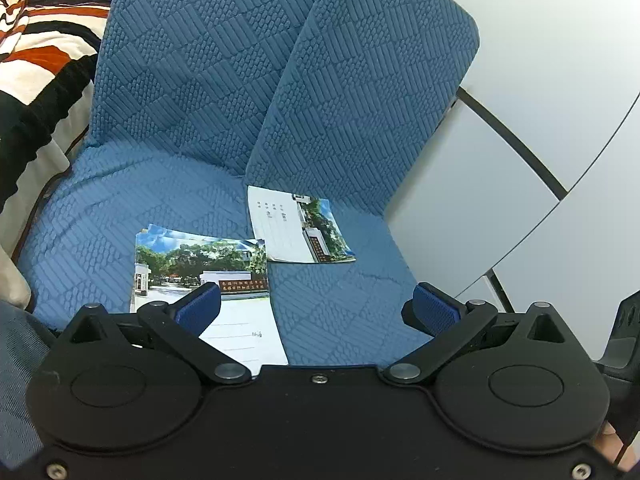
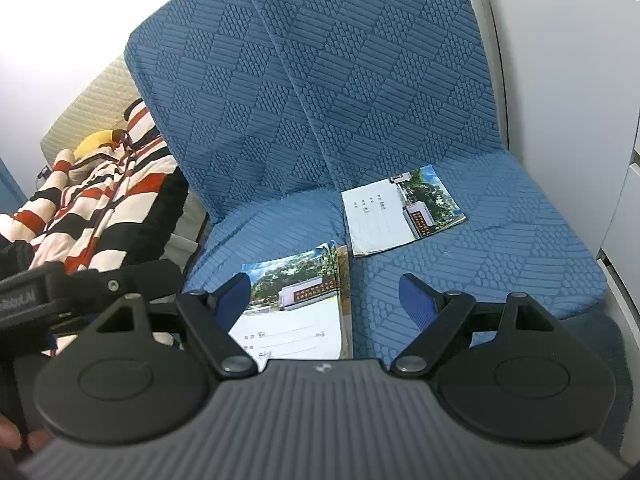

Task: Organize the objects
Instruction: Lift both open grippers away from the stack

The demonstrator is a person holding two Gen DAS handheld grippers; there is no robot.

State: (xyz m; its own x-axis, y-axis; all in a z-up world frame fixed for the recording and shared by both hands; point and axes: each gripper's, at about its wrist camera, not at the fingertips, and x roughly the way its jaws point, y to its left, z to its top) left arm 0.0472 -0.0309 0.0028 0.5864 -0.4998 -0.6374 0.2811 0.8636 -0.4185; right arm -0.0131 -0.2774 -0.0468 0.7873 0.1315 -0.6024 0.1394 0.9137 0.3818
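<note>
Two sets of booklets lay on the seat of a blue sofa [image 1: 120, 216], and I judged them to be the things to organize. The nearer one was a small stack [image 1: 200, 268] of several booklets, because a few corners showed one behind another at its far left edge; it lay flat on the left seat cushion, just in front of both claws. The single booklet [image 1: 300, 228] lay further back on the right cushion, close to the foot of the backrest, turned a quarter against the stack and a little apart from it. The left claw [image 1: 316, 308] was spread wide and held nothing; its left finger [image 1: 198, 306] stood over the near part of the stack, but whether it touched the paper could not be told. The right claw [image 2: 324, 300] was also spread wide and empty, with the stack [image 2: 296, 300] between its fingers and the single booklet [image 2: 400, 208] beyond. Probably the stack was the gathering place, and the single booklet still had to be put on it. No box, tray or other container was seen; only the sofa carried the booklets. A striped blanket [image 2: 100, 200] lay to the left of the sofa.
</note>
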